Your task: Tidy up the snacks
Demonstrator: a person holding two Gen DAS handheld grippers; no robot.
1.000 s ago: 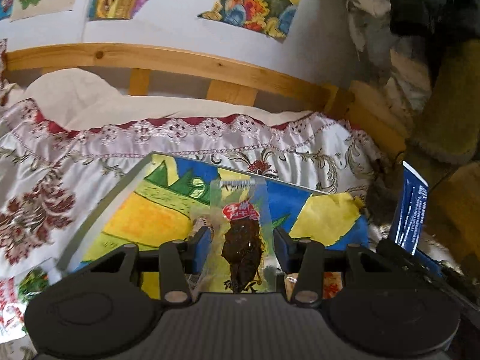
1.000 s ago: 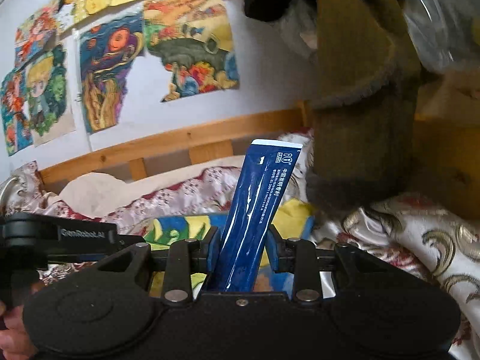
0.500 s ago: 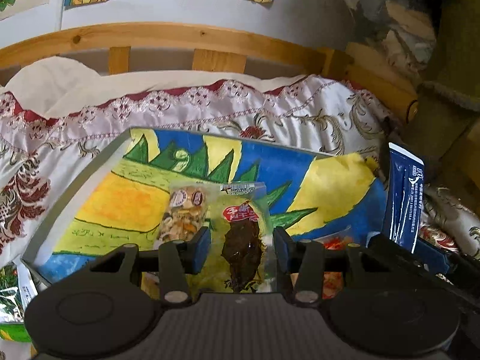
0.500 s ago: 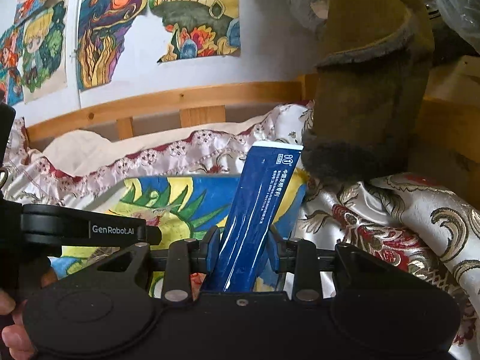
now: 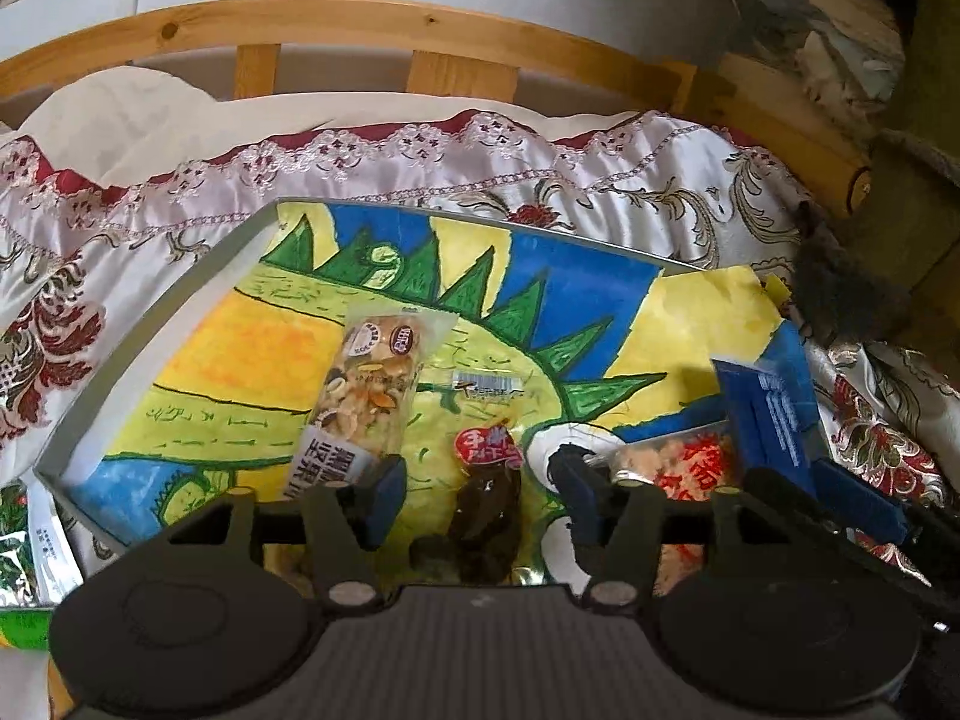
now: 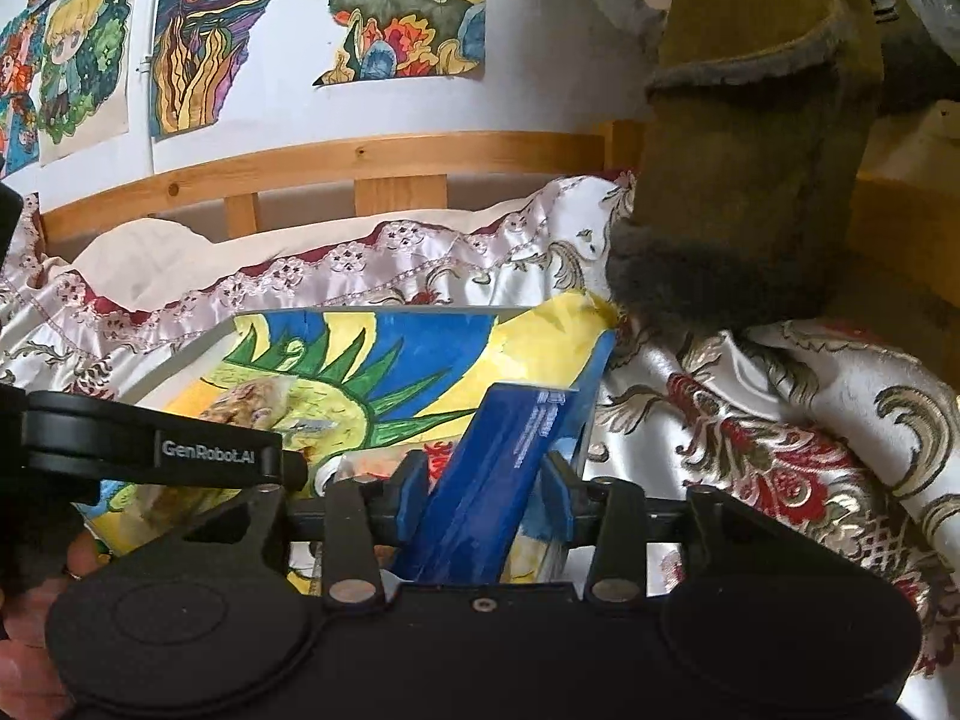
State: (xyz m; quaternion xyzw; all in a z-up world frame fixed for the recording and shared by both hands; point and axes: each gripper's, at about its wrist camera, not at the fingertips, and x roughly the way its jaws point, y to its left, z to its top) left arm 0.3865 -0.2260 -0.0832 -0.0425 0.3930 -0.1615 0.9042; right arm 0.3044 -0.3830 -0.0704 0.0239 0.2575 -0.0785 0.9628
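Observation:
A grey tray lined with a colourful drawing lies on the bed. In the left wrist view a clear packet with dark dried fruit lies on the tray between the spread fingers of my left gripper, which is open. A nut-mix packet lies to its left, a red snack packet to its right. My right gripper is shut on a blue packet, low over the tray's right end; the blue packet also shows in the left wrist view.
A satin embroidered bedspread surrounds the tray. A wooden bed rail and a wall with drawings stand behind. An olive-brown cloth hangs at the right. More packets lie left of the tray.
Both grippers have lowered toward the tray. My left gripper has opened and the dark-fruit packet now lies on the tray. The blue packet has come down to the tray's right end.

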